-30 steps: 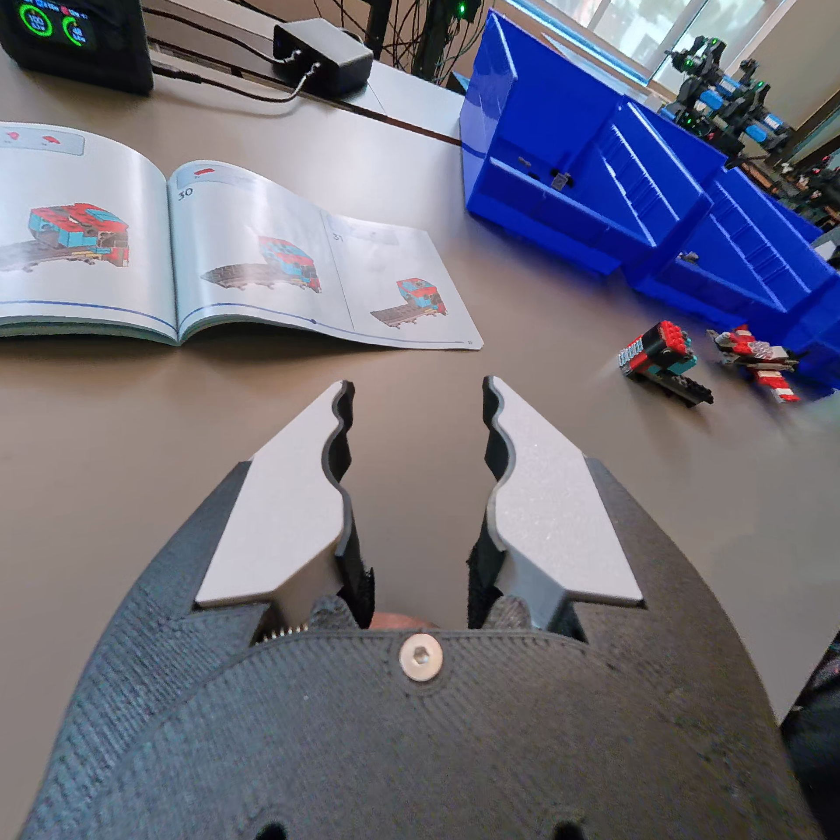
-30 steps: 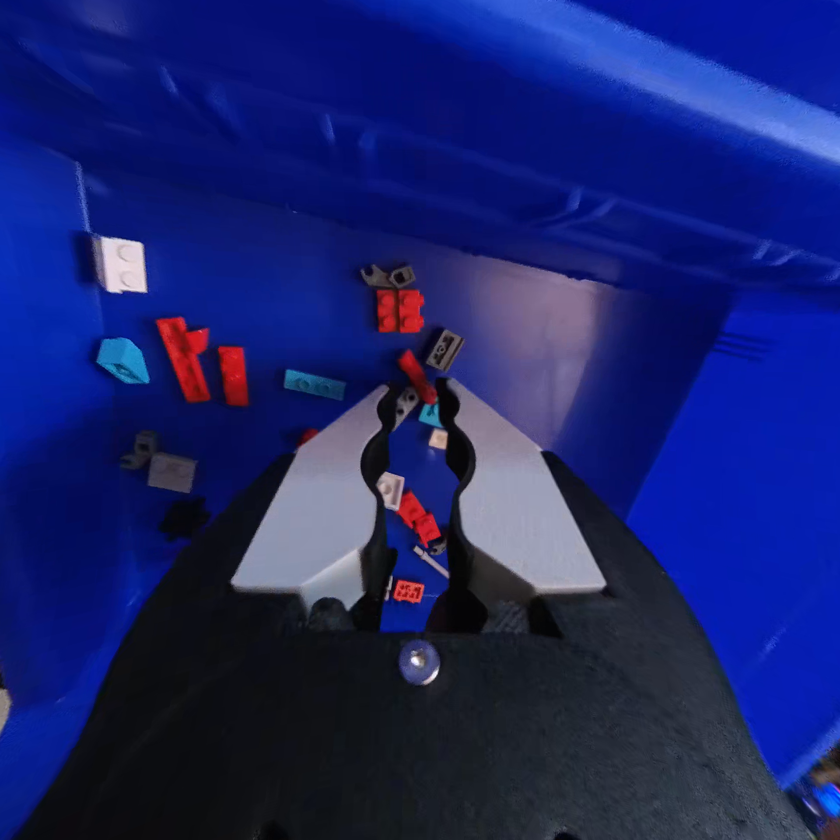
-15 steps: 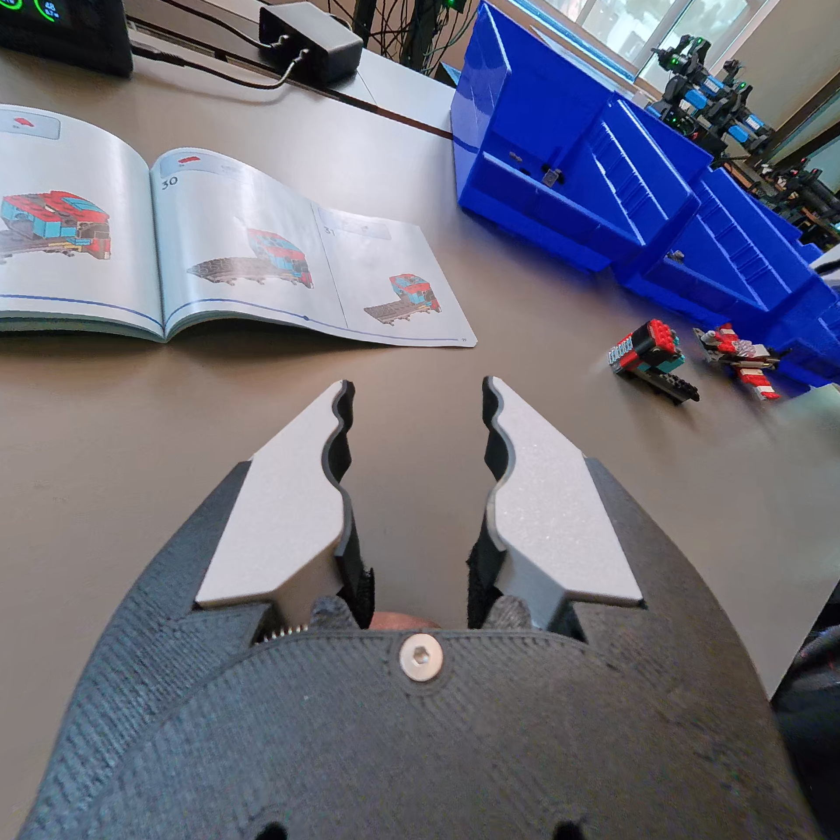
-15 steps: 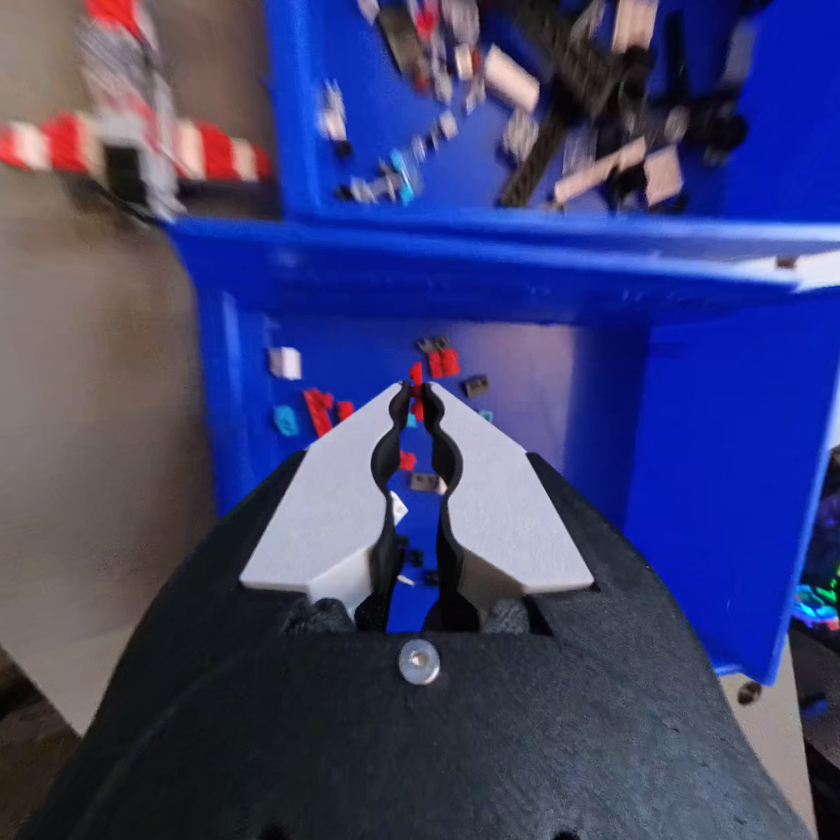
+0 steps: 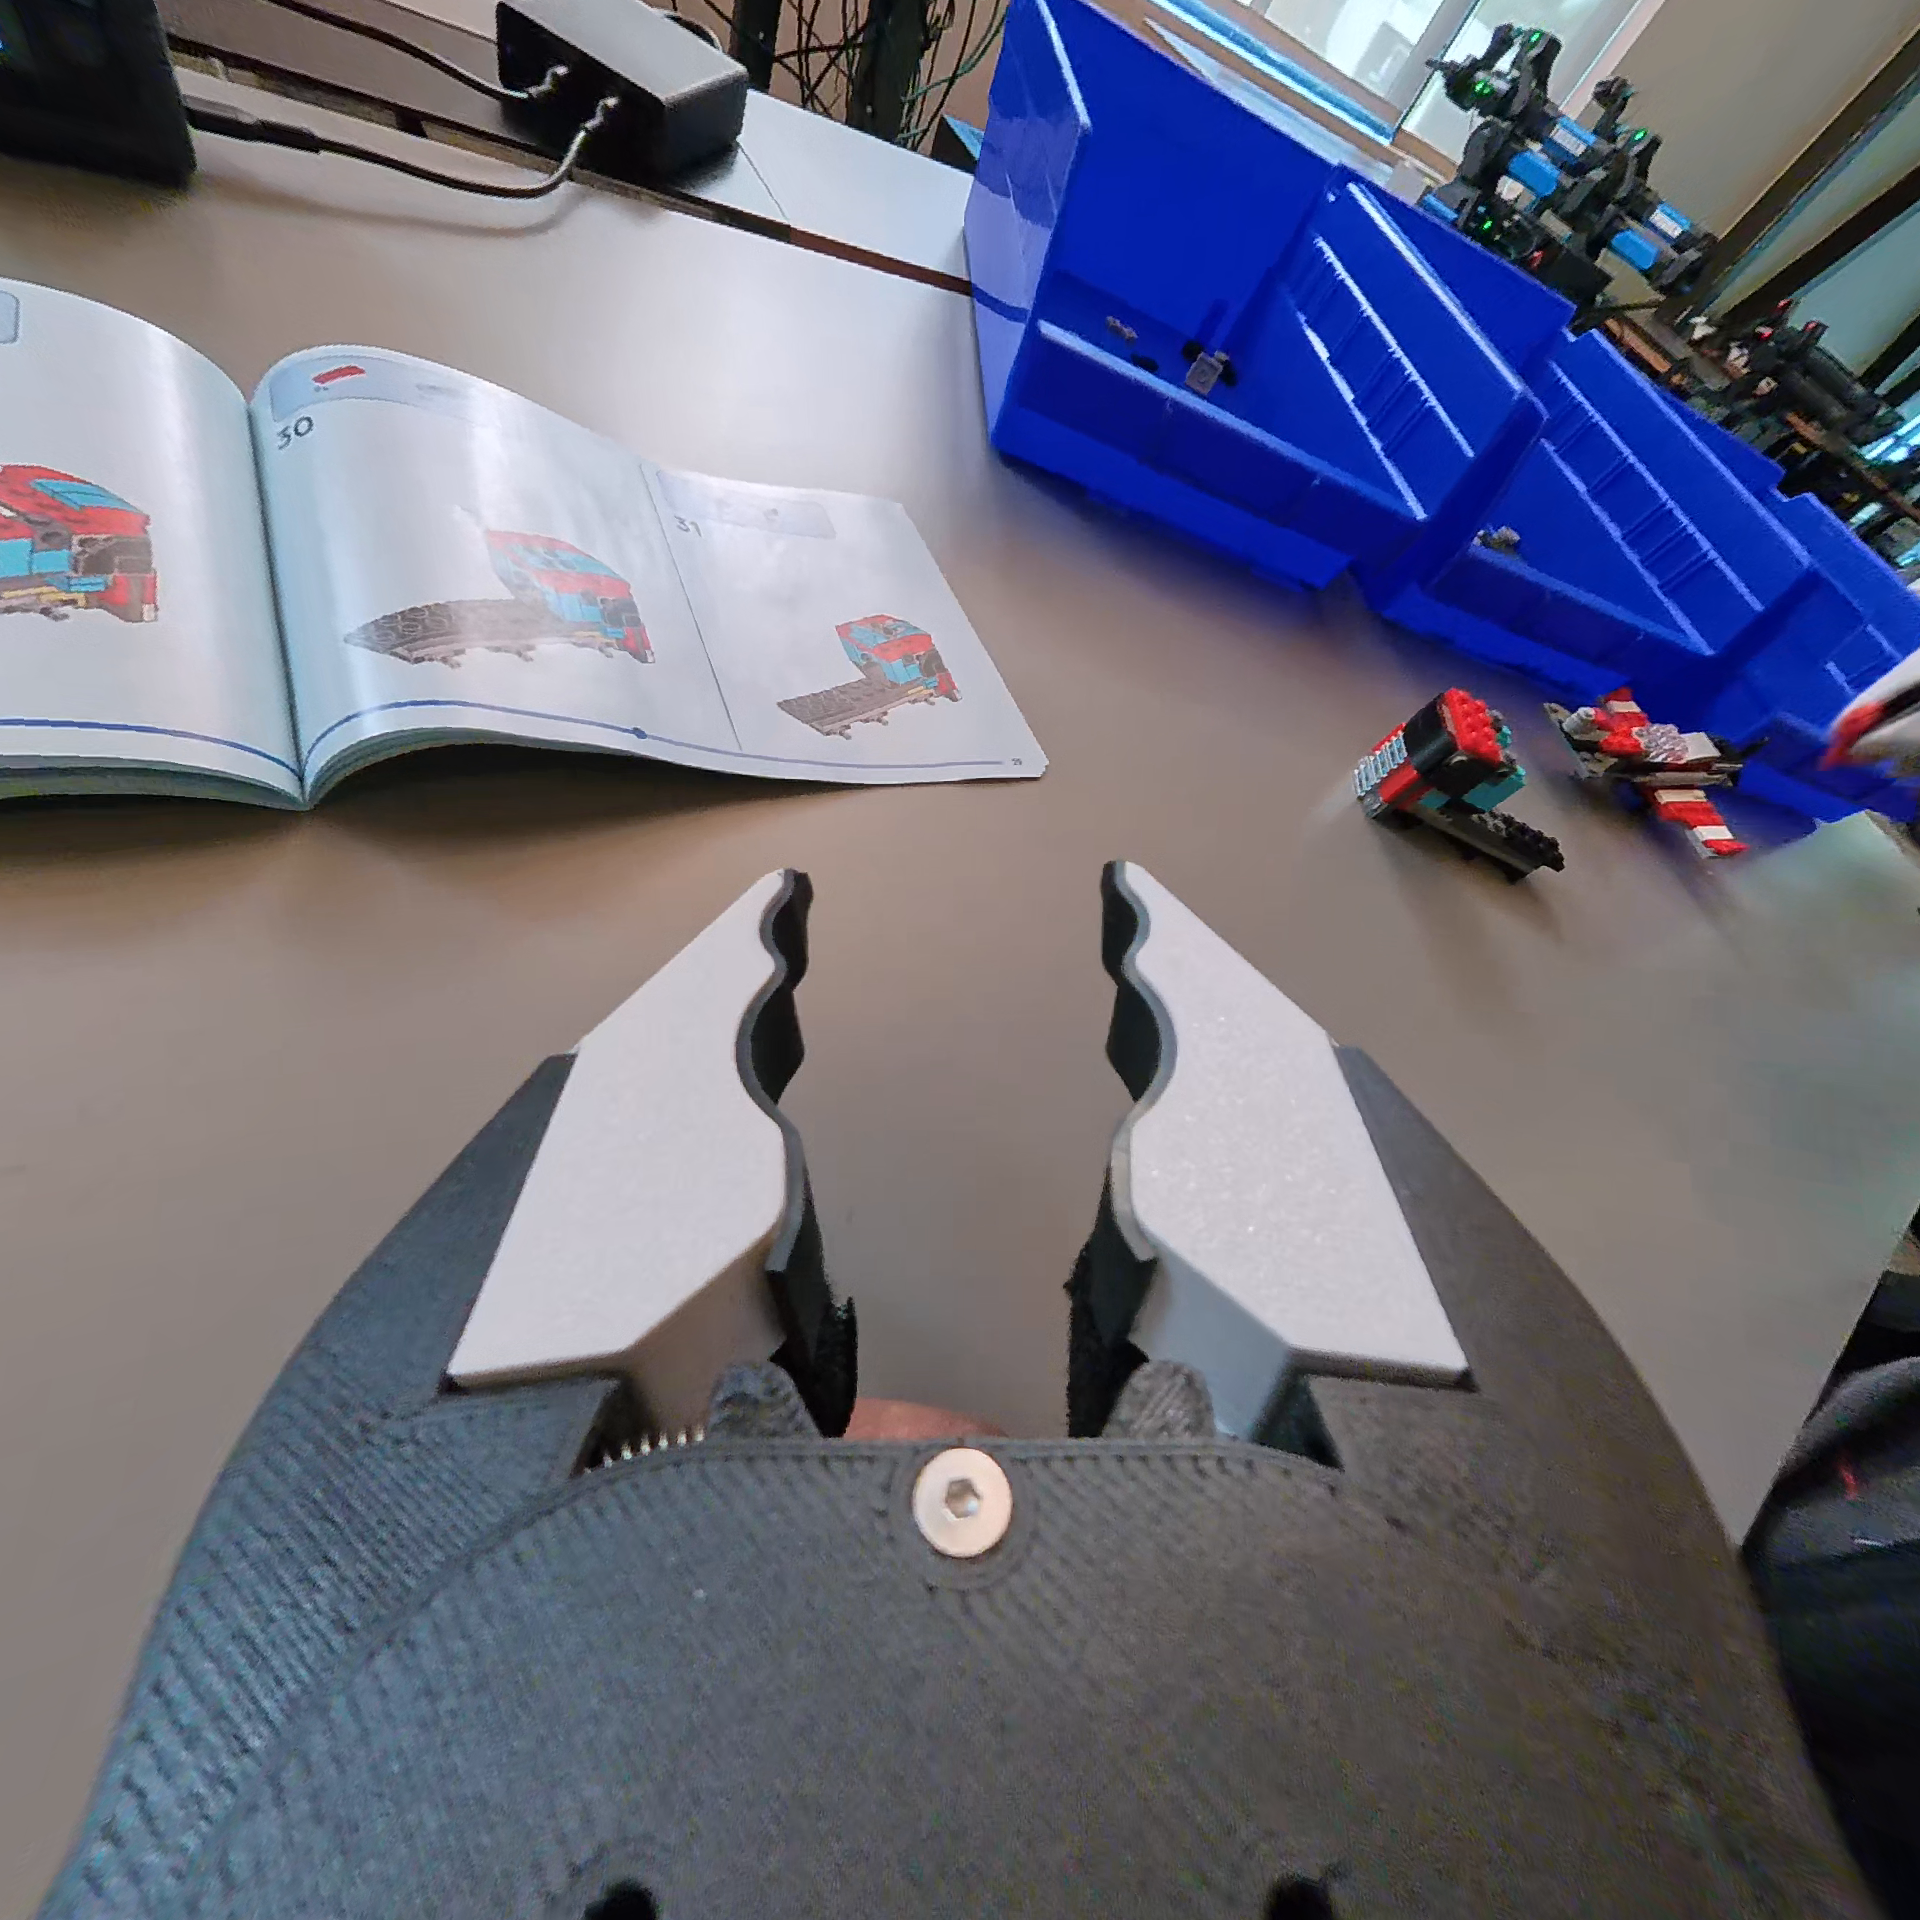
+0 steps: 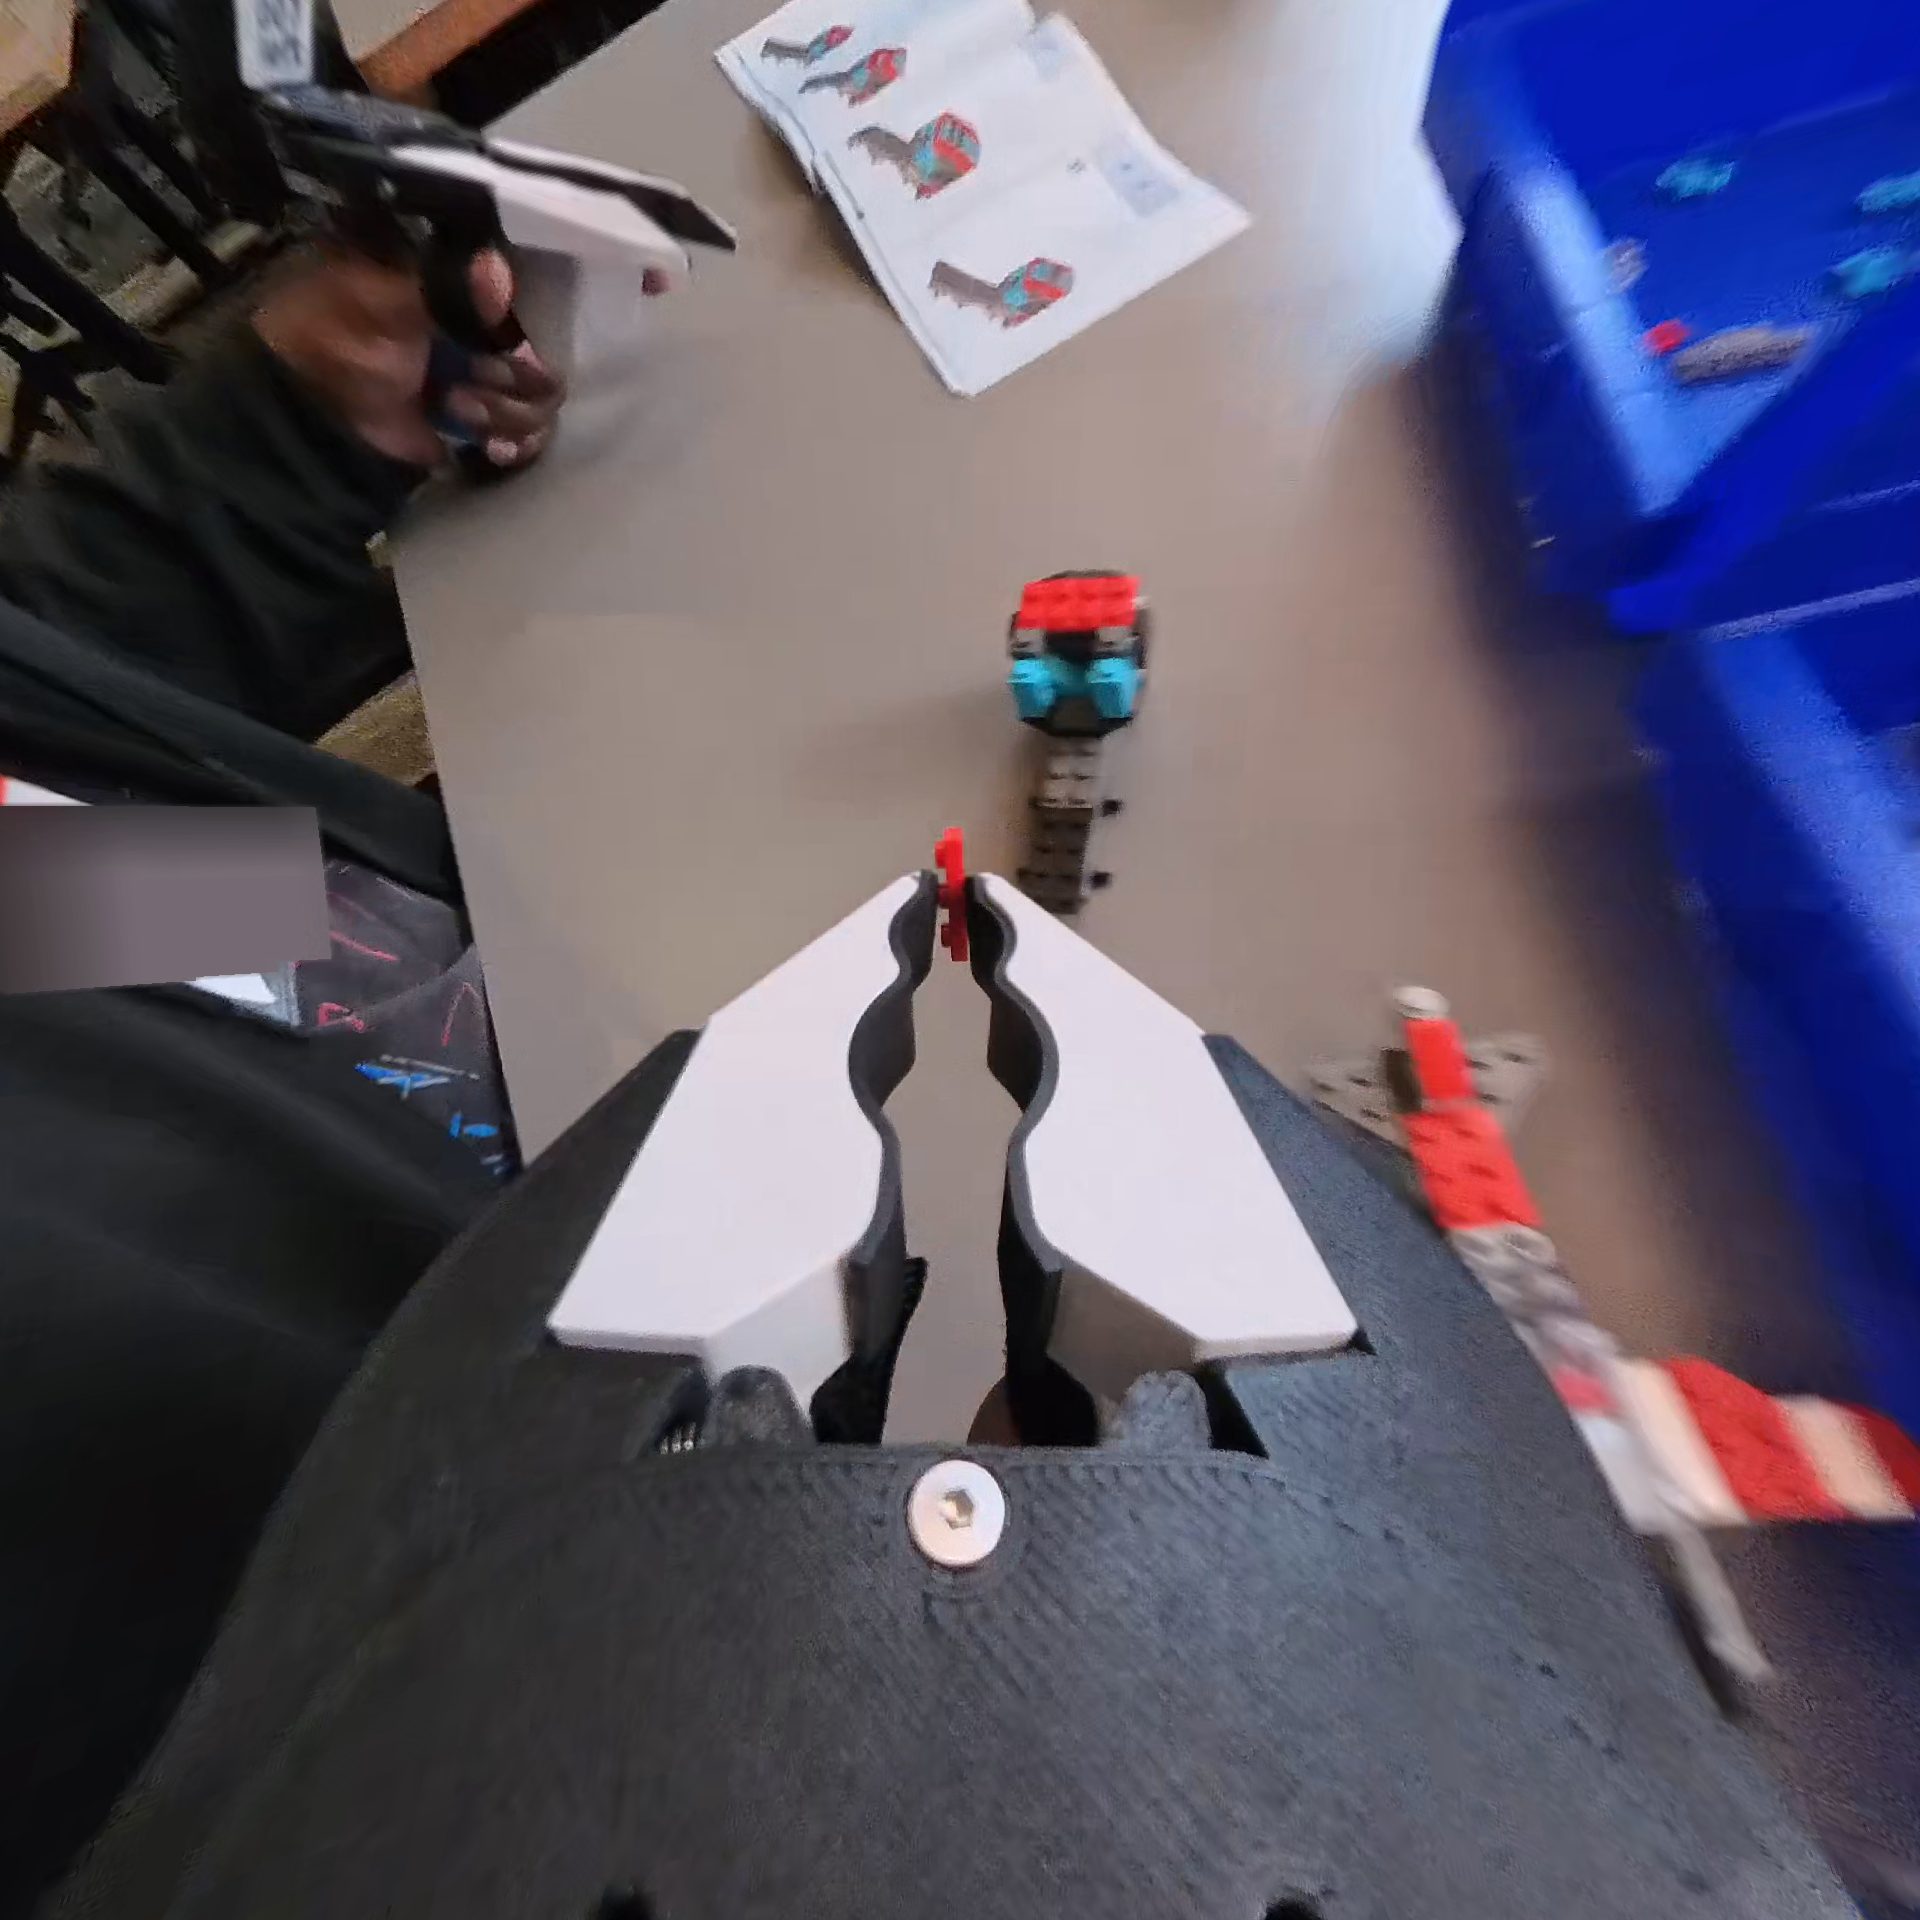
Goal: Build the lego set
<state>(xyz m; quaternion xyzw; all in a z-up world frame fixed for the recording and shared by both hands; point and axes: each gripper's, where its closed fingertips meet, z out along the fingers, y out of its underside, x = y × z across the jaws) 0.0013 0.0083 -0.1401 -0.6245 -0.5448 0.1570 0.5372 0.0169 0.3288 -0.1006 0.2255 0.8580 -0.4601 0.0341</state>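
My right gripper [image 6: 948,888] is shut on a small red lego piece [image 6: 950,896] held above the table, just short of the red, teal and black partial build [image 6: 1075,665]. That build also shows in the left wrist view [image 5: 1449,774]. A red and white striped winged build [image 6: 1538,1268] lies to its right and shows in the left wrist view [image 5: 1652,764]. My left gripper [image 5: 951,894] is open and empty, low over the bare table. The open instruction booklet [image 5: 520,582] lies ahead of it on the left.
Blue parts bins [image 5: 1351,343] with loose pieces line the far right of the table, and they show blurred in the right wrist view [image 6: 1714,312]. A black power adapter [image 5: 623,83] with cables sits at the back. The table edge [image 6: 416,727] is at left. One gripper's finger ends stand about 35 centimetres off the other's.
My right gripper has come out of the blue bin holding the red piece and swung over the table toward the partial build. My left gripper has barely shifted.
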